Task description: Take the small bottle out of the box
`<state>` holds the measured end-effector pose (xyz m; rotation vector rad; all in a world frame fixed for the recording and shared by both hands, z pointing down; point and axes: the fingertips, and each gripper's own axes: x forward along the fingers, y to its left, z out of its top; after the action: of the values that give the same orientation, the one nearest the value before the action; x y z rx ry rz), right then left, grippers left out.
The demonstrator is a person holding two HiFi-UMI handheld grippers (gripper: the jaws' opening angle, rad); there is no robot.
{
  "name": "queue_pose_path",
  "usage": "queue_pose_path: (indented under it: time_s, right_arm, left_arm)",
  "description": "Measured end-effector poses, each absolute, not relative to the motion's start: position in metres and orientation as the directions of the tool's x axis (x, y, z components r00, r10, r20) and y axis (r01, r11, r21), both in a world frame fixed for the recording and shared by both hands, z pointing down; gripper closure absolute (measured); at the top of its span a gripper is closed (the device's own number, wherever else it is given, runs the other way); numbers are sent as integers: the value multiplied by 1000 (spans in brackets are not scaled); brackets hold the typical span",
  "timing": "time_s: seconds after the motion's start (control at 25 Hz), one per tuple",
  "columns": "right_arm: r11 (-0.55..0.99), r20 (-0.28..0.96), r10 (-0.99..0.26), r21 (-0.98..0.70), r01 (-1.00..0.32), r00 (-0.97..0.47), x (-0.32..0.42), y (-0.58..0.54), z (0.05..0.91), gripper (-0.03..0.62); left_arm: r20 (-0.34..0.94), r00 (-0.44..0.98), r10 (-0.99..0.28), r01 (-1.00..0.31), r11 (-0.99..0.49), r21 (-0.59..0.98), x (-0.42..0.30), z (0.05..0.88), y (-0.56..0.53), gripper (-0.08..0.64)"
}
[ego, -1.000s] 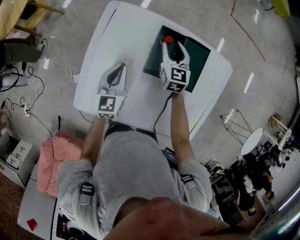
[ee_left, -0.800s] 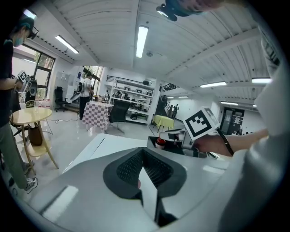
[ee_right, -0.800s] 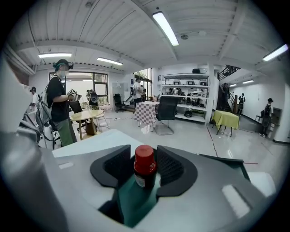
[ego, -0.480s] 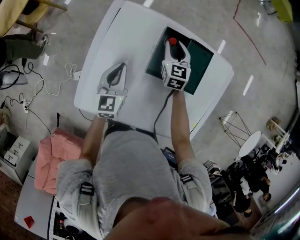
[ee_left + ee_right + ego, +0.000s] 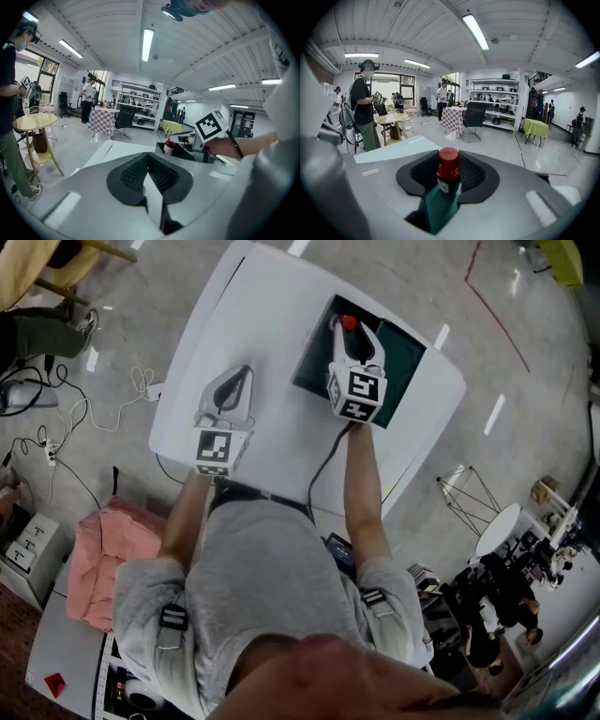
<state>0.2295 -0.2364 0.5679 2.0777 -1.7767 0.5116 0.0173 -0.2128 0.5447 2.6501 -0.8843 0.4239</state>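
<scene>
A small bottle (image 5: pixel 448 176) with a red cap (image 5: pixel 348 322) stands upright in the dark green box (image 5: pixel 403 352) on the far right of the white table (image 5: pixel 272 306). My right gripper (image 5: pixel 449 180) reaches into the box, and its two black pads press on the bottle's sides below the cap. My left gripper (image 5: pixel 246 371) rests on the table's left part, jaws shut with nothing between them (image 5: pixel 145 171). From the left gripper view, the bottle (image 5: pixel 169 147) and the box (image 5: pixel 187 152) show at the right, beside the right gripper's marker cube (image 5: pixel 211 126).
The box sits close to the table's far right edge. White cables (image 5: pixel 75 418) lie on the floor at the left, and a pink cloth (image 5: pixel 103 559) lies nearer me. People, a round wooden table (image 5: pixel 391 119) and chairs stand well behind the table.
My right gripper has moved a little farther into the box and its jaws have come in onto the bottle. The left gripper has stayed where it was.
</scene>
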Motion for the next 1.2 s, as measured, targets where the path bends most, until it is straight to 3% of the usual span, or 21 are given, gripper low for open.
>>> queue_pose_path:
  time_s: [0.6, 1.2]
  right_arm:
    - [-106, 404, -907, 44, -993, 114, 205, -218, 503, 462]
    - [51, 325, -945, 35, -998, -36, 135, -198, 453, 462]
  left_arm:
    - [328, 751, -573, -645, -743, 179, -4, 518, -200, 549]
    - [308, 695, -650, -710, -688, 150, -42, 500, -186, 549]
